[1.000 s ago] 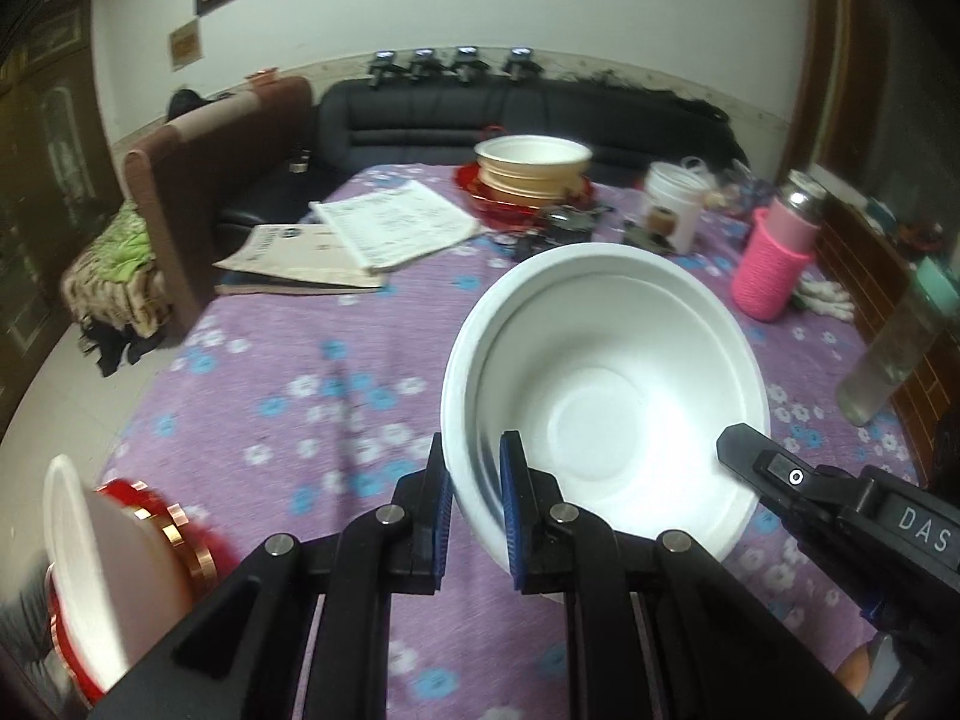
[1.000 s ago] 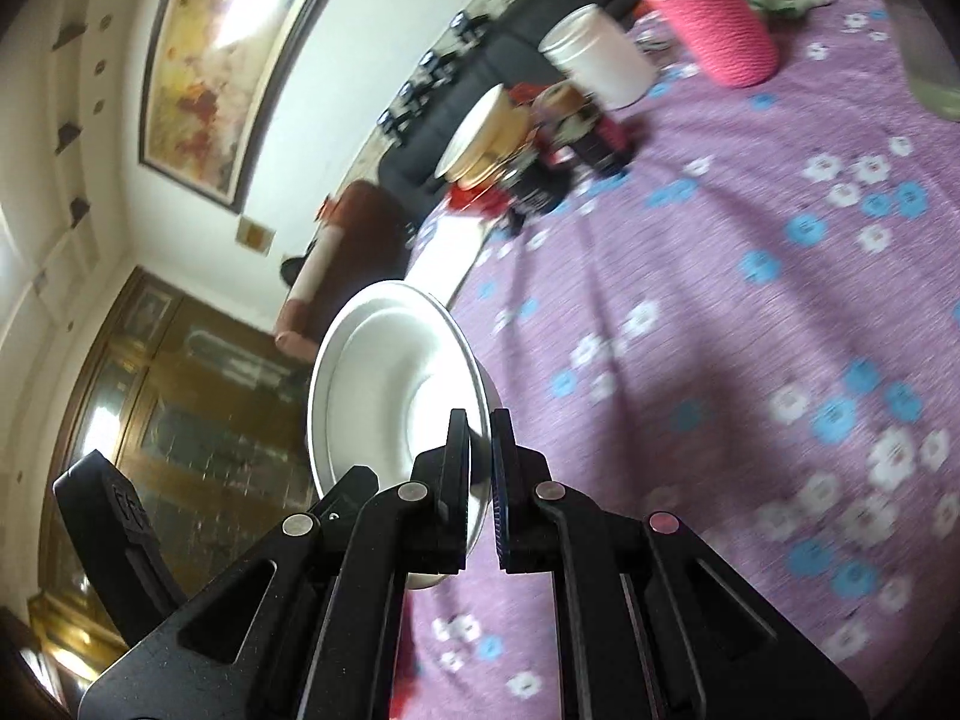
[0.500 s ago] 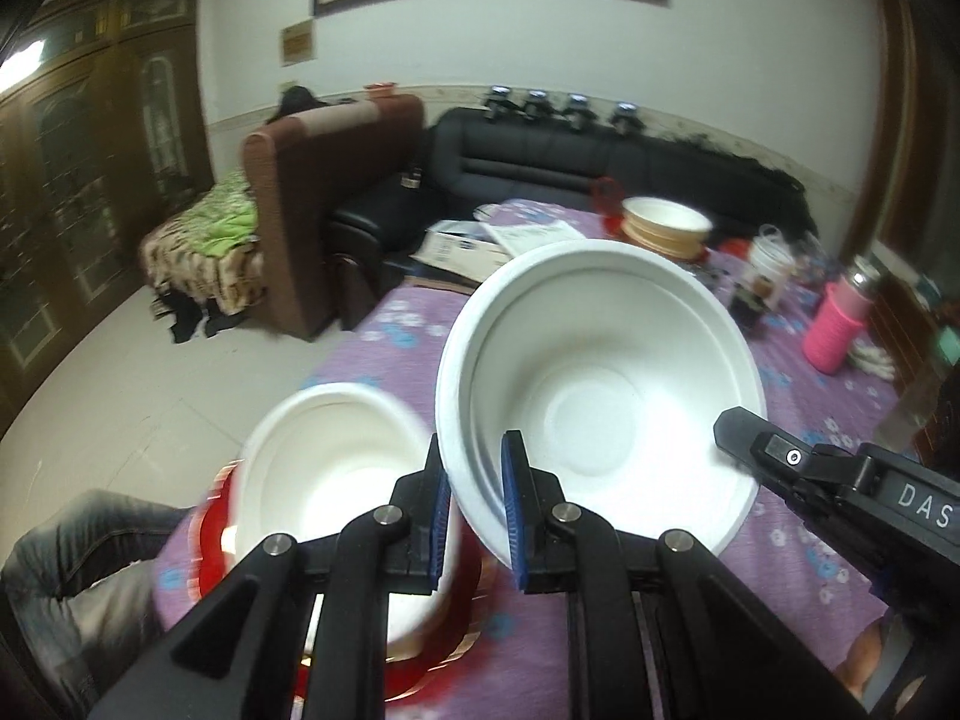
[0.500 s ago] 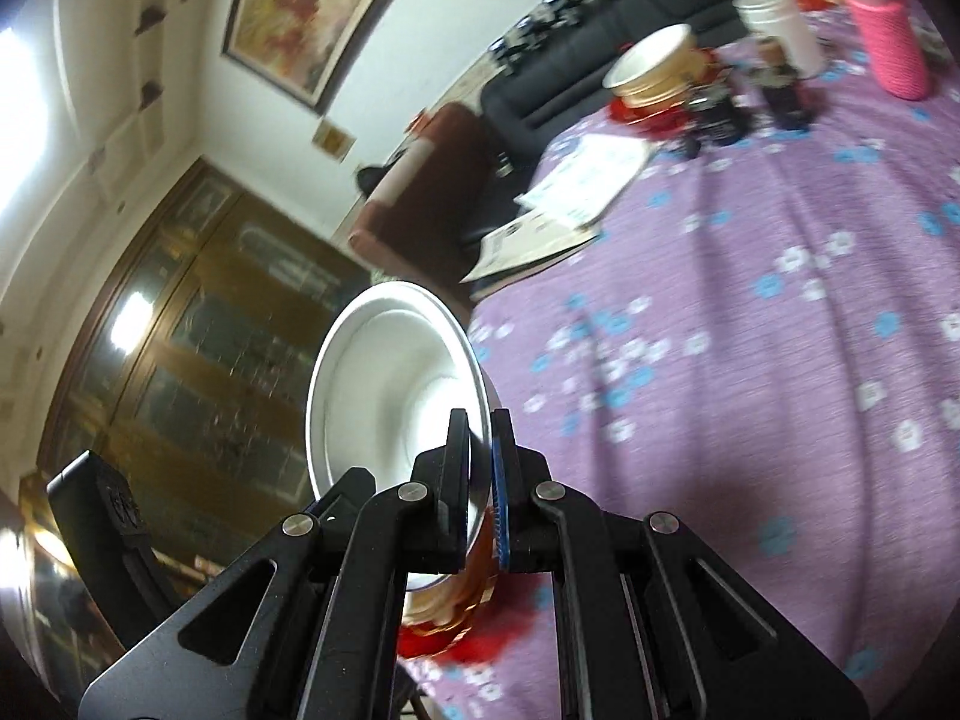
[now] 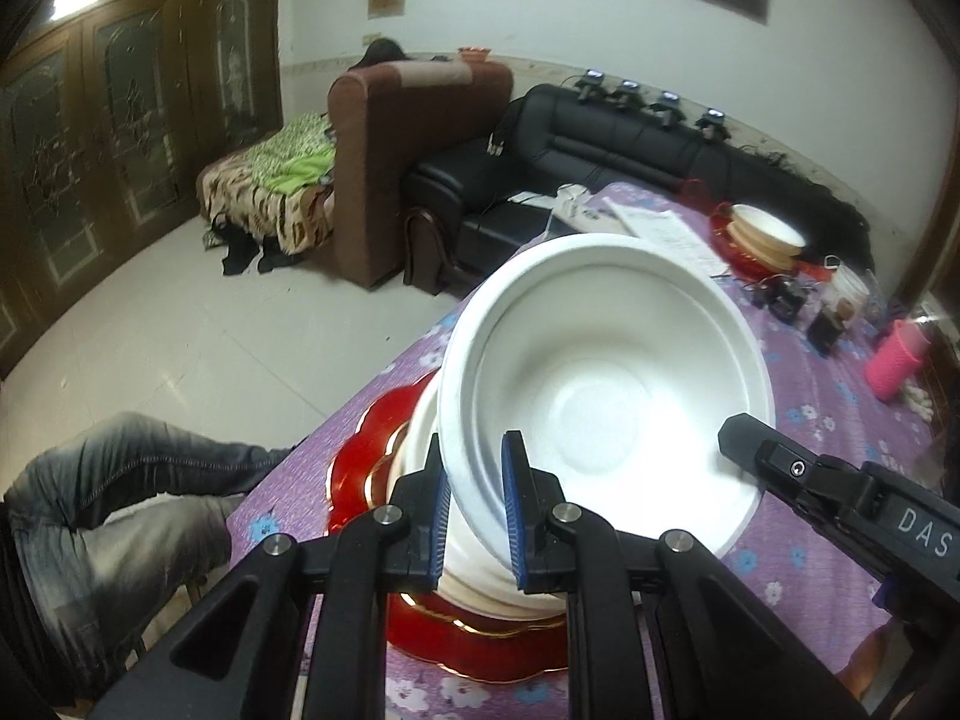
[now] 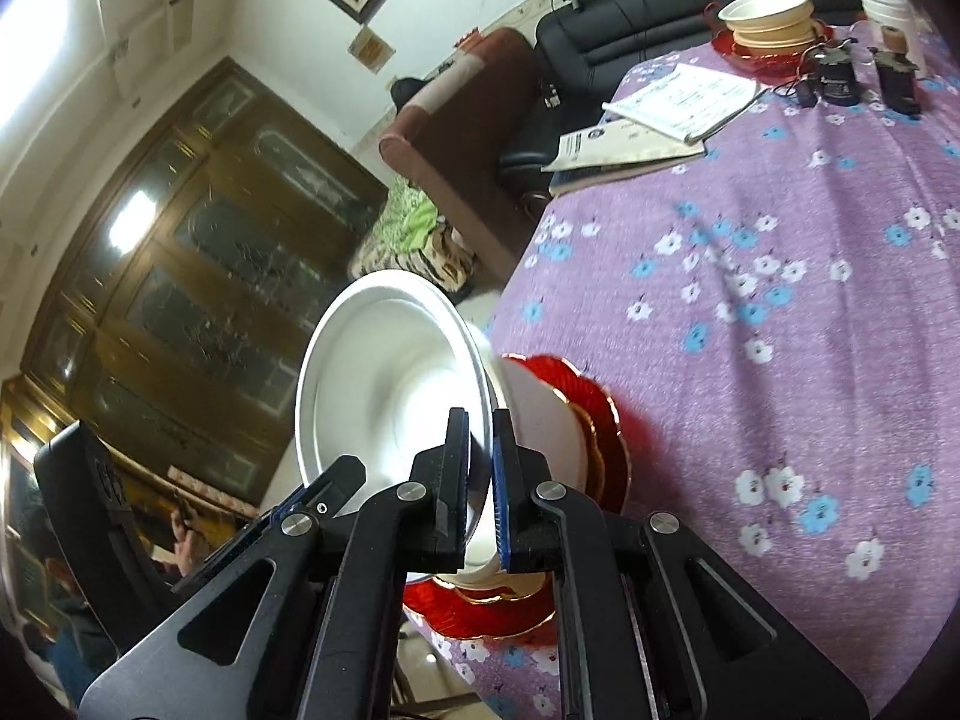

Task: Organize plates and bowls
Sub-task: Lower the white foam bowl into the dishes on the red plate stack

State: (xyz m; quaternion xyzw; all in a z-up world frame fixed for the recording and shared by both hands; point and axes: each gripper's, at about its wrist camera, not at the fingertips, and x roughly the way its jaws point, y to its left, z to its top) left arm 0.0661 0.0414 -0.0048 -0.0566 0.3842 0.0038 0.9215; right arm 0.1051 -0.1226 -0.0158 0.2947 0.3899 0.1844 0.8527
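Both grippers hold one white bowl (image 5: pixel 606 396) by its rim. My left gripper (image 5: pixel 475 504) is shut on the near left rim. My right gripper (image 6: pixel 480 483) is shut on the opposite rim; the bowl also shows in the right wrist view (image 6: pixel 390 396). The bowl hangs tilted just above a second white bowl (image 5: pixel 420 450) that sits on a red gold-edged plate (image 5: pixel 366 462) at the near table corner. The lower bowl (image 6: pixel 540 420) and plate (image 6: pixel 606 420) show in the right wrist view. The right gripper's body (image 5: pixel 840 492) shows at the bowl's right.
A purple flowered tablecloth (image 6: pixel 780 276) covers the table. At the far end stand stacked cream bowls on a red plate (image 5: pixel 759 234), papers (image 6: pixel 654 114), small dark items (image 6: pixel 840 78), a white cup and a pink bottle (image 5: pixel 894 360). A person's leg in jeans (image 5: pixel 120 492) is left of the table.
Both grippers carried the white bowl left and toward the near table corner. It now hangs right over the second white bowl on the red plate, hiding most of it.
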